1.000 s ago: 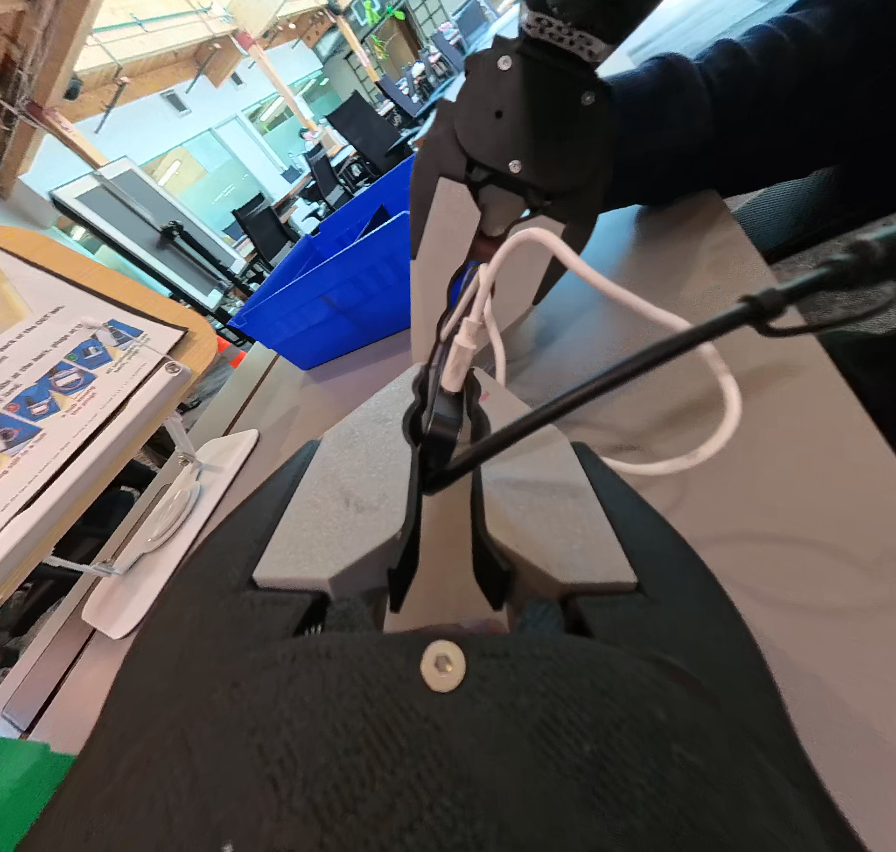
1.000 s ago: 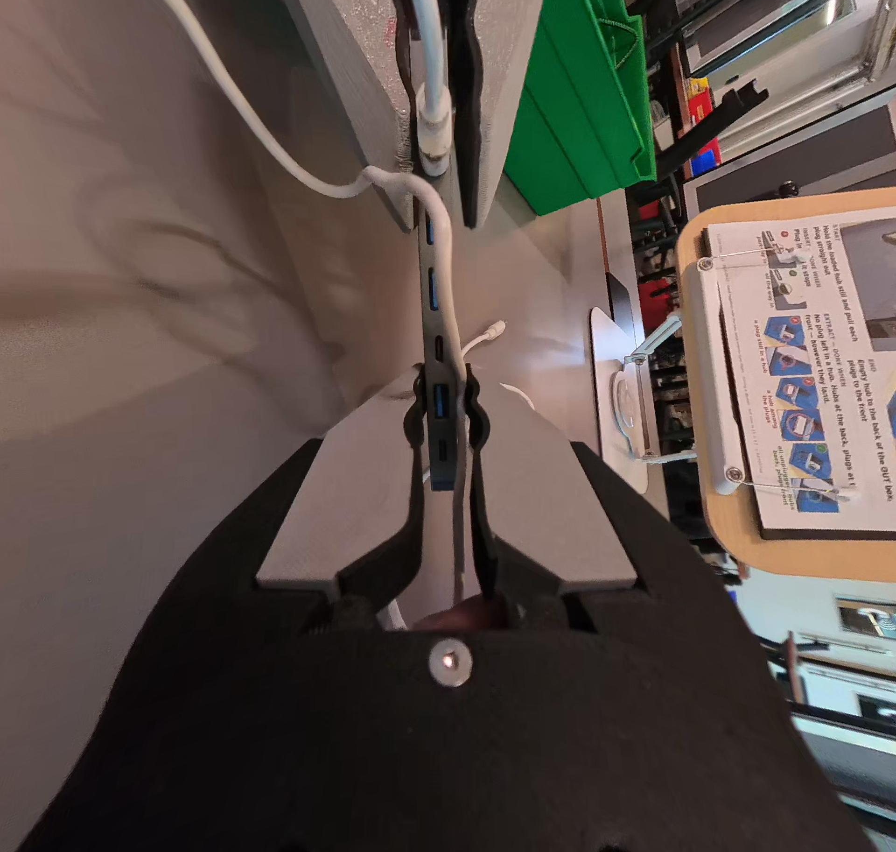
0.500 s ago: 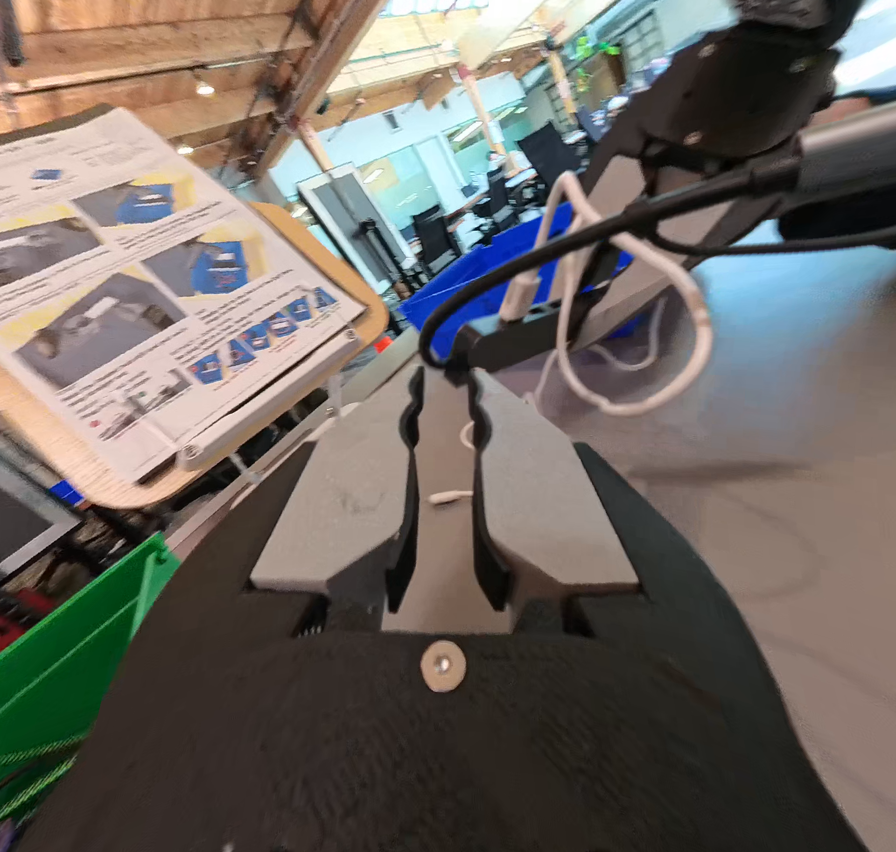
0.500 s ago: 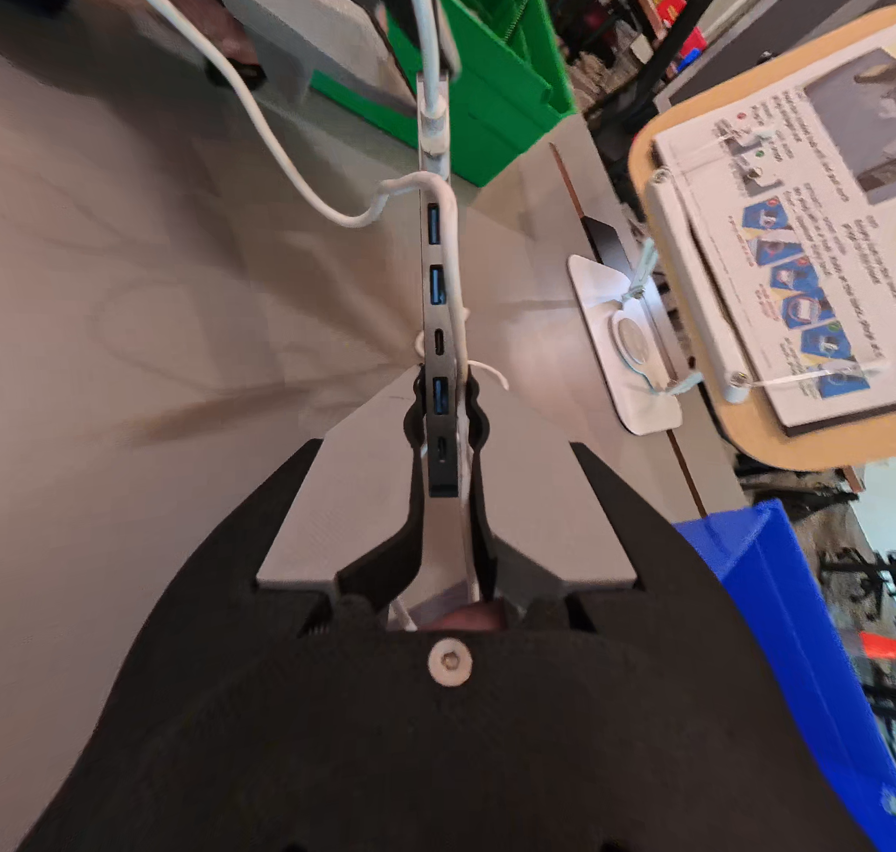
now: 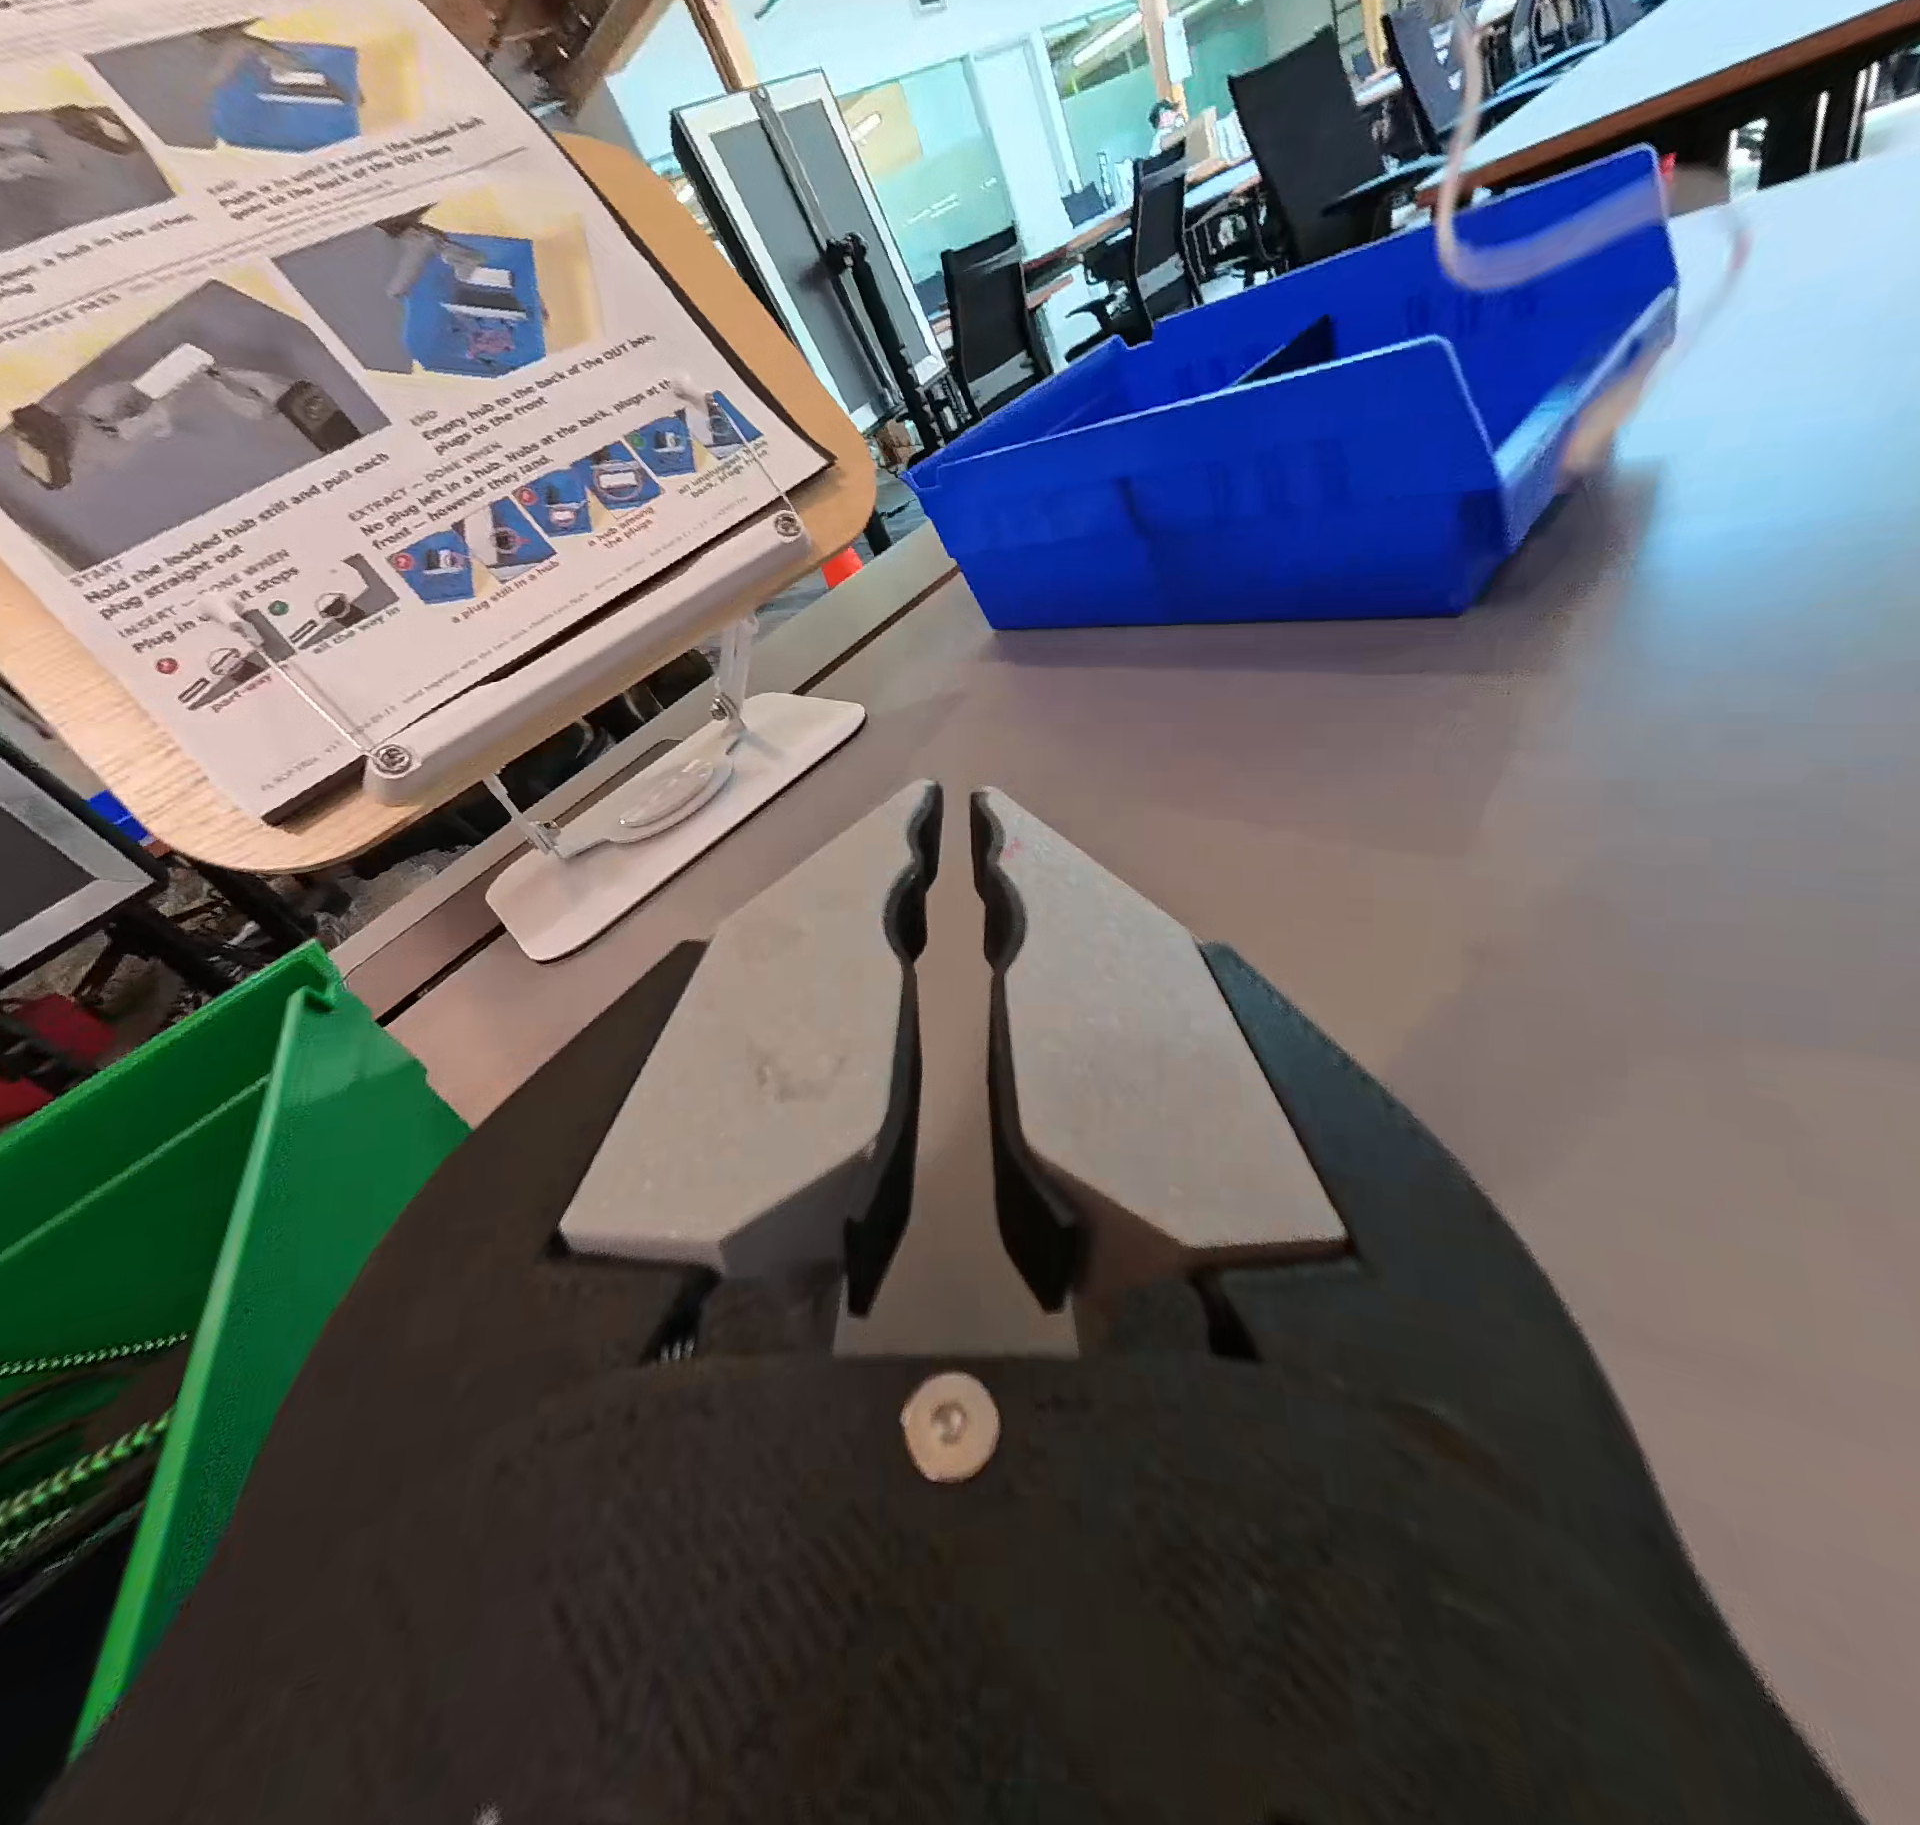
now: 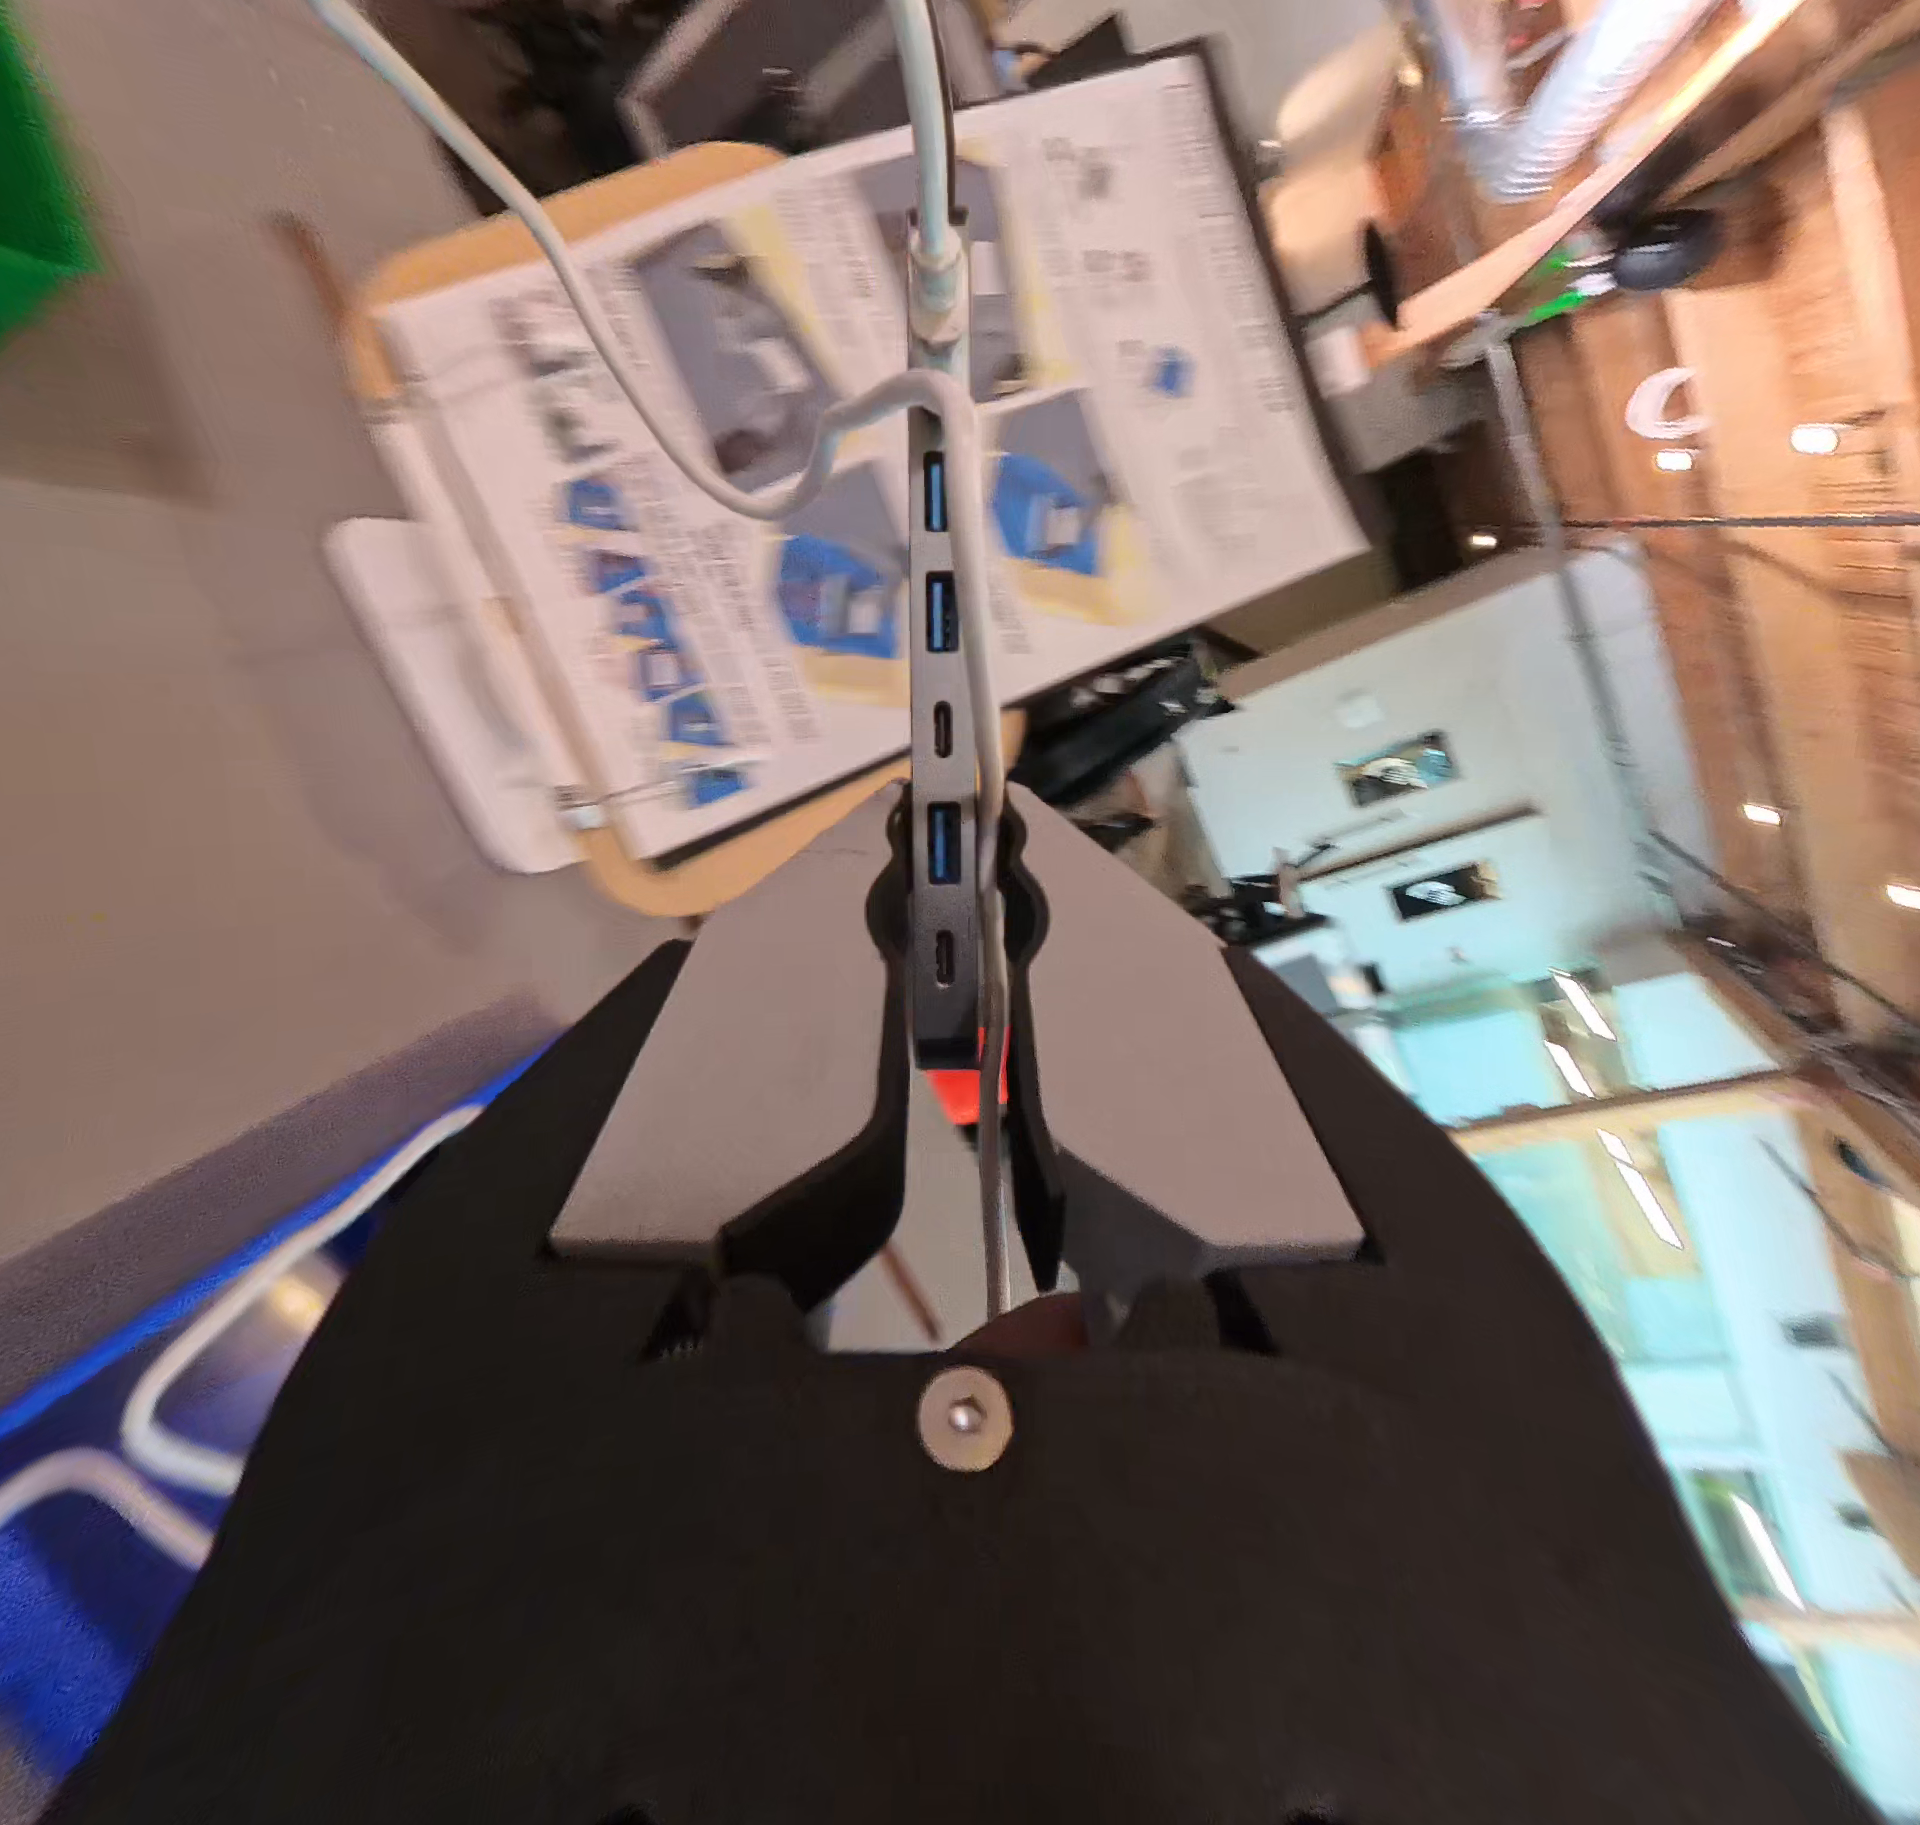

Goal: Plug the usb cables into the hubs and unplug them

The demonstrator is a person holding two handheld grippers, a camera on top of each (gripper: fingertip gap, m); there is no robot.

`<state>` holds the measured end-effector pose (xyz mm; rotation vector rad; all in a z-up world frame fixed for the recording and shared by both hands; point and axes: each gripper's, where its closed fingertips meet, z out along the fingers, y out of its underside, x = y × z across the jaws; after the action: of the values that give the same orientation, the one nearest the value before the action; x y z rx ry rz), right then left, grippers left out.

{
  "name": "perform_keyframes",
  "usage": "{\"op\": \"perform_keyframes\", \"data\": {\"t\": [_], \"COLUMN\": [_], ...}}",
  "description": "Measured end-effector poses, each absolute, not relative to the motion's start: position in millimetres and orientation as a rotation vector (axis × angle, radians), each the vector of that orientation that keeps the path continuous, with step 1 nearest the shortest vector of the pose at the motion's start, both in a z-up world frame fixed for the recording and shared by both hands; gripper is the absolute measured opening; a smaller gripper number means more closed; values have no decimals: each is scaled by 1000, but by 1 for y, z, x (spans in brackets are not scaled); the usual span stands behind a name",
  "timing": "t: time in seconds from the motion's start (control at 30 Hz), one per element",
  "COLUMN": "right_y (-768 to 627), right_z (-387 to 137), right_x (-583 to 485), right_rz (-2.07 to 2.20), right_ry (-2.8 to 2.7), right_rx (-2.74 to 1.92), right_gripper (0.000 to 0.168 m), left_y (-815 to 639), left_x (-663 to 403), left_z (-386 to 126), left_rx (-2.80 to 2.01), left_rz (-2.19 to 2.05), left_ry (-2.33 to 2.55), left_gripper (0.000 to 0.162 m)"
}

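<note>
Hub: slim, rigid, light; your right claw clamps its near end, held in the air.
White cable: limp, plugged at the far end; grip its stiff plug.
Left claw: nearly together, empty, over the tabletop.

Two wrist cameras, one level, one rolled sideways

My left camera sits low over the grey table, facing the blue bin and instruction stand; my right camera, rolled on its side, looks along its fingers at that same instruction stand, closer but blurred.
</note>
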<state>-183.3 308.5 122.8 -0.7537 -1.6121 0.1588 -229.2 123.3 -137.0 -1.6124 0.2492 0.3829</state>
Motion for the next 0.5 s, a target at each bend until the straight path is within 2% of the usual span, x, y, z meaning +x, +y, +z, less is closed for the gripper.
{"op": "perform_keyframes", "data": {"t": [0.13,0.23,0.37,0.5], "right_y": [355,385,421,453], "right_z": [211,233,209,126], "right_x": [-179,-179,-188,-207], "right_rz": [14,-25,14,184], "right_ry": [-1451,-1410,-1374,-1441], "right_rx": [-754,-781,-817,-931], "right_gripper": [10,11,11,11], "left_y": [125,125,124,124], "left_x": [-230,-230,-232,-232], "left_z": [-143,-141,-140,-140], "left_rx": [-1640,-1636,-1631,-1635], "left_rz": [408,403,407,407], "left_ry": [264,259,249,252], "left_gripper": [0,0,0,0]}}
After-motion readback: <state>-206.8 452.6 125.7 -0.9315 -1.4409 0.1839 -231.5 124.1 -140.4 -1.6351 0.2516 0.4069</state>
